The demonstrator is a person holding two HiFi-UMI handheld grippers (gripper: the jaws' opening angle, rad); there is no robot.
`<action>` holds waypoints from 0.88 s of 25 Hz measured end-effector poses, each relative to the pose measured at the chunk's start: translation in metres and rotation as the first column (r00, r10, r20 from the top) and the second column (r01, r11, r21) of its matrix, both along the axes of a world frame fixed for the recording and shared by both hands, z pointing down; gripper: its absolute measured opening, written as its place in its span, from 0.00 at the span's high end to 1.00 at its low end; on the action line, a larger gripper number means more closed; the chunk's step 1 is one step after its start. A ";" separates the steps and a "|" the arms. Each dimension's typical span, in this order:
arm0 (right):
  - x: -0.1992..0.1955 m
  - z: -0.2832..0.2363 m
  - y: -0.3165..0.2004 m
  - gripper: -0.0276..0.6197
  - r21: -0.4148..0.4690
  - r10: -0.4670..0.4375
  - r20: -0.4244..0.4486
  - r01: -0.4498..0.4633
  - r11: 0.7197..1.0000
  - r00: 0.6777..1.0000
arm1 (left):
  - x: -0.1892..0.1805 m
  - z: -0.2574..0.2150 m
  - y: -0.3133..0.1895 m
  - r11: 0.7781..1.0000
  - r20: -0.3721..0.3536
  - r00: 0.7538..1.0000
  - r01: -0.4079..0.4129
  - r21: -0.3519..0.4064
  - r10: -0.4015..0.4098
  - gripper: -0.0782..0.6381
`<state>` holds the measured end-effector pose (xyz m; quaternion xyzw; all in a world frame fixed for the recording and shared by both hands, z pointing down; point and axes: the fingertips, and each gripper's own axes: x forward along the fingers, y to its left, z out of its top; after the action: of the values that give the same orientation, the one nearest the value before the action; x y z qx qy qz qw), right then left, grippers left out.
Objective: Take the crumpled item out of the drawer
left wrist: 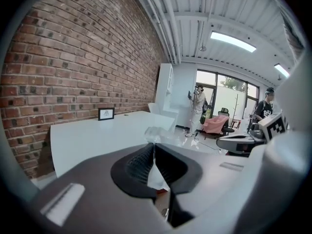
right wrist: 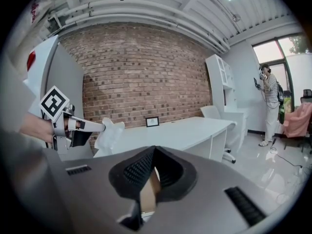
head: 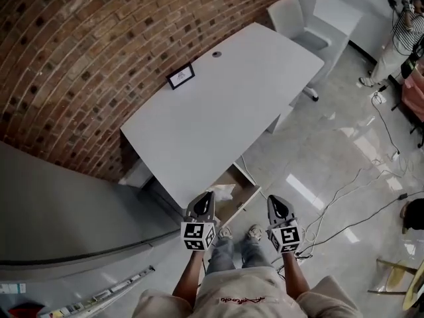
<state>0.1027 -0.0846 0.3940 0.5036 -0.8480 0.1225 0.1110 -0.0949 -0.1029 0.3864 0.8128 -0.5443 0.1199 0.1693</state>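
Nearest, the left gripper [head: 207, 199] is pinching the crumpled item [head: 222, 191]: its jaws are pressing together on a thin white fold, and the rest of the wad is puffing out just beyond the tips. Beside it, the right gripper [head: 274, 201] is carrying nothing, its jaws meeting tip to tip with only the brown drawer showing behind them.

The right gripper view is showing the wad hanging free in the air at about the height of the tabletop [head: 225, 91], touching nothing but the left jaws. Below, the drawer [head: 232, 209] is standing pulled out from under the near end of the tabletop.

So, as I judge it, the lifting-out step is nearly finishing: the item is sitting clear of the drawer, though from above it is overlapping the opening. The next move is calling for a steady grip while carrying it away, perhaps onto the bare white tabletop.

Further off, a small picture frame [head: 180, 75] is standing by the brick wall, and a white chair [head: 291, 18] beyond.
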 end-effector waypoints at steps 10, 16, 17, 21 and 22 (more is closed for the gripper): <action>0.016 -0.061 -0.019 0.94 0.090 0.006 -0.002 -0.006 0.996 1.000 | -0.024 -0.047 -0.012 0.998 0.006 0.998 0.057 0.026 -0.057 0.86; 0.031 -0.092 -0.030 0.94 0.132 0.010 -0.017 -0.007 0.991 1.000 | -0.014 -0.069 -0.015 0.997 -0.011 0.998 0.061 0.052 -0.060 0.86; 0.033 -0.095 -0.029 0.94 0.135 0.011 -0.017 -0.008 0.991 1.000 | -0.012 -0.072 -0.013 0.997 -0.009 0.998 0.058 0.056 -0.057 0.86; 0.035 -0.107 -0.024 0.94 0.149 0.007 -0.026 -0.003 0.989 1.000 | -0.008 -0.083 -0.009 0.996 -0.002 0.999 0.045 0.072 -0.045 0.86; 0.035 -0.111 -0.025 0.94 0.156 0.006 -0.028 -0.002 0.988 1.000 | -0.009 -0.085 -0.009 0.996 -0.003 0.999 0.046 0.077 -0.046 0.86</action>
<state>0.1377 -0.1092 0.2833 0.5141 -0.8523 0.0489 0.0830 -0.1035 -0.1123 0.3011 0.8060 -0.5671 0.0945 0.1410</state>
